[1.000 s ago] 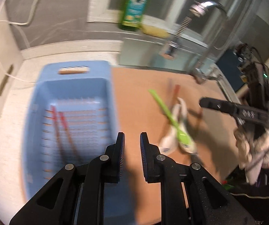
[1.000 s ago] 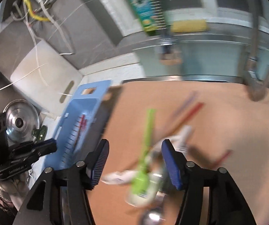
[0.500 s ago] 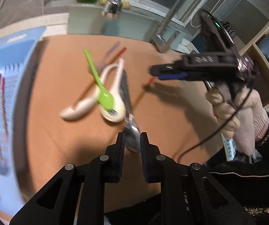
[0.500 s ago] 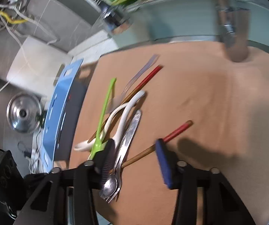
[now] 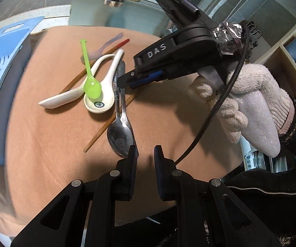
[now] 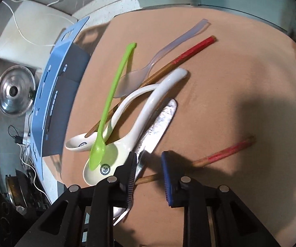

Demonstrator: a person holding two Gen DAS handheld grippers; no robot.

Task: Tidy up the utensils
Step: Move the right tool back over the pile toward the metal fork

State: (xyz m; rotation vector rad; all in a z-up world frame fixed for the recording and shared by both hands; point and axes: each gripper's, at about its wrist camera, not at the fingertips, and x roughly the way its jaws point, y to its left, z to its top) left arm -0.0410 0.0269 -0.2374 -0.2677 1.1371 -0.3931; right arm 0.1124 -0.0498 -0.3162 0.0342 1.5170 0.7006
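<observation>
Risk was a double grab. My right gripper (image 6: pixel 149 156) was closing over the loose red-tipped chopstick (image 6: pixel 220 152). Its left pad sat right against the metal handles (image 6: pixel 158 123), so it could pinch steel along with wood. I couldn't see the pads pressing on anything yet. The chopstick ran under those handles, and lifting it could flick the metal spoon (image 5: pixel 120 138) or drag the whole pile. A thin round stick might also roll or swivel in the pads.

Left to right: the blue basket (image 5: pixel 7 47) was off the bench's left edge, with red-tipped sticks already inside. My left gripper (image 5: pixel 146 152) hovered near the front edge just beside the metal spoon's bowl, fingers narrowly parted and empty.

Mid-bench (image 6: pixel 230 82) was a tangled heap:
- a green spoon (image 6: pixel 115 86) lying across two white ceramic spoons (image 6: pixel 148 107)
- a translucent spoon (image 6: pixel 168 49) towards the back
- a second chopstick (image 6: pixel 189 51) beneath them

The target chopstick lay rightmost. It was bare wood with a red end, slanting towards the right edge.
</observation>
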